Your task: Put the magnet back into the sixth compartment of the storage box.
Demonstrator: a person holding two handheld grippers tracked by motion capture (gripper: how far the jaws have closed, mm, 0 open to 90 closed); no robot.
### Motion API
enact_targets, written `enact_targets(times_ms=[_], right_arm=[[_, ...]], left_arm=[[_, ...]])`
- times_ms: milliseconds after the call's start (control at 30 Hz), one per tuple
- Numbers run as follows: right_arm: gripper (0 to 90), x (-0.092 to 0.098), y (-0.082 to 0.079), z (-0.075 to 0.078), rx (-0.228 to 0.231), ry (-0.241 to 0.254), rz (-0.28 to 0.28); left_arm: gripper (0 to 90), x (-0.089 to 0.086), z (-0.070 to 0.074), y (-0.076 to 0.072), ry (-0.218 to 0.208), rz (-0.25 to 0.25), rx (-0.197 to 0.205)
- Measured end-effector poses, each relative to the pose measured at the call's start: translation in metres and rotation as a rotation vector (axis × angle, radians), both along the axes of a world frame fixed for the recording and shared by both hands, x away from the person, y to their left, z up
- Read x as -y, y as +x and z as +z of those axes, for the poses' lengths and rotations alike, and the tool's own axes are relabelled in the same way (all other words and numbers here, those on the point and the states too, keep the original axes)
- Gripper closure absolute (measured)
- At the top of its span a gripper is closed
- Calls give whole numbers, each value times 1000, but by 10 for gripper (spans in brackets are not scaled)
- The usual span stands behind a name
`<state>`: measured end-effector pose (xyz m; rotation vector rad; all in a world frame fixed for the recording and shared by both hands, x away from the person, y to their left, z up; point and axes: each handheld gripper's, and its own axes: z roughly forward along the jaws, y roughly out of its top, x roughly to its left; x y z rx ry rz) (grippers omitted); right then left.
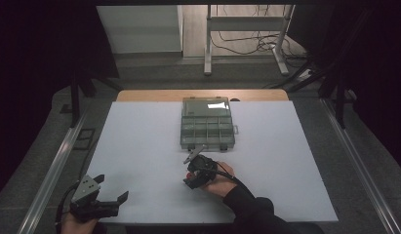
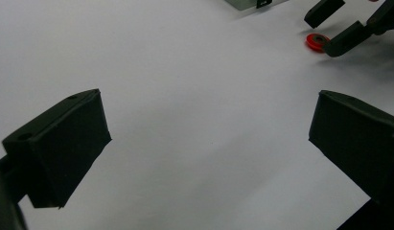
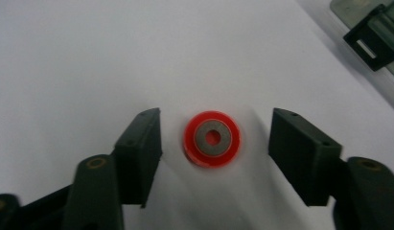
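Small red ring [image 3: 212,138], grey washer-like centre with hole, flat on white table [image 1: 139,146], just in front of compartment box [image 1: 208,129], between right gripper [image 3: 214,143] jaws, apart, not touching.

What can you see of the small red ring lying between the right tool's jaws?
The small red ring with a grey inner disc is round and flat, and looks like glossy plastic around a duller grey centre with a small hole showing red. It lies flat on the white table sheet, short of the grey compartment box. The right tool straddles it, jaws apart, with a gap on each side; neither pad touches it. The left gripper view shows it low-profile.
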<state>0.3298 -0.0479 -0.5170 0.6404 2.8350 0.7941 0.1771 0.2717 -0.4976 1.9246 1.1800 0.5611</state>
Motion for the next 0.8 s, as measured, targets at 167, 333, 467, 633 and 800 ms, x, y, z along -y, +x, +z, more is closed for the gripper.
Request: enact_targets(times_ms=[167,333,467,633,800], right_arm=[[494,-2,1,-2,7,-4,22],[622,-2,0,-1,8,-7,45],[625,-2,0,-1,17,-8,51],[625,-1,0,1,14,-8,52],[625,1,1,3,-2,13,47]], left_arm=[[9,0,0,0,-2,0,0],[9,0,0,0,-2,0,0],[9,0,0,0,-3,0,1],[9,0,0,0,-4,0,1],[9,-1,0,0,-5,-1,2]])
